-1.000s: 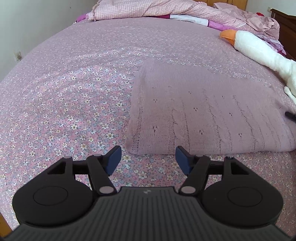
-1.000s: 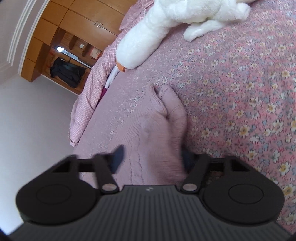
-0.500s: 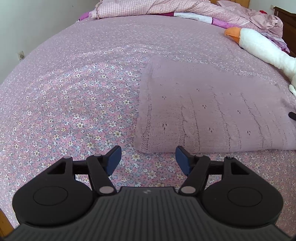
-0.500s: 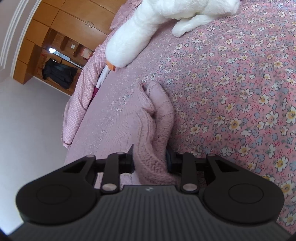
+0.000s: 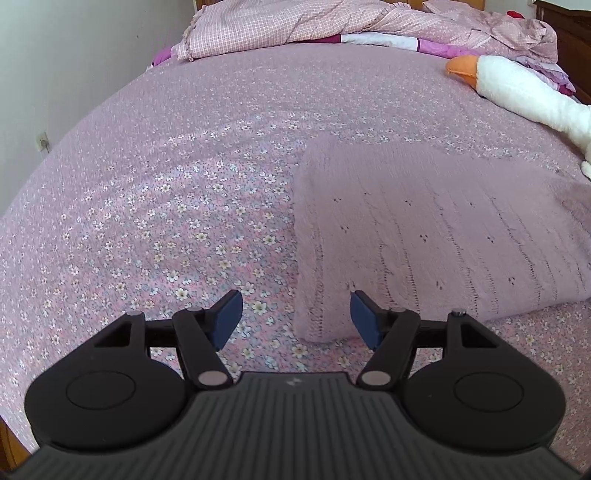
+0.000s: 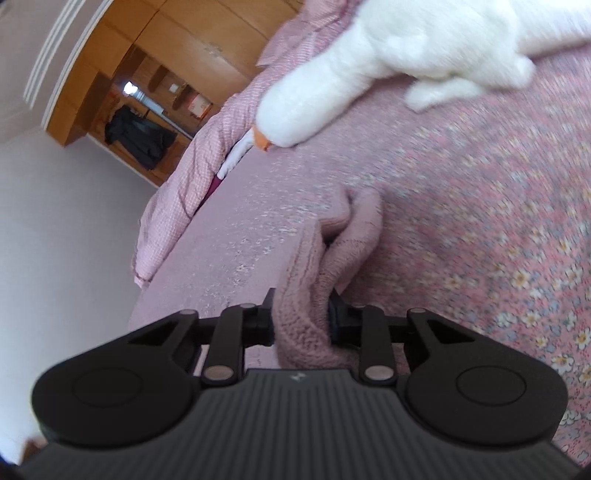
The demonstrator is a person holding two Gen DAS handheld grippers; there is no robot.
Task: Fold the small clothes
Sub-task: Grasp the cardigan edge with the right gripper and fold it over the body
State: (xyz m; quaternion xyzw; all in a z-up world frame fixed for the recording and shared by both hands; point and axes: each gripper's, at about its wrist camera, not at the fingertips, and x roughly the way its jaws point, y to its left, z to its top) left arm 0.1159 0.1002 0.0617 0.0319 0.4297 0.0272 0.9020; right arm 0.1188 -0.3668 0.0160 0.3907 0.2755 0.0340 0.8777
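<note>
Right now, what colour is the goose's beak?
Orange; the goose's beak shows best in the left wrist view.

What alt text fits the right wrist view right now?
The right gripper is shut on a bunched edge of the pink knitted sweater, lifting it off the flowered bedspread. A white stuffed goose lies beyond.

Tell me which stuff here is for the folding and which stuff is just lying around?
For the folding:
pink knitted garment
right gripper, shut on its edge
left gripper, open at its near corner

Just lying around:
white goose toy
checked quilt
flowery bedspread
dark coat hanging by the wardrobe
</note>
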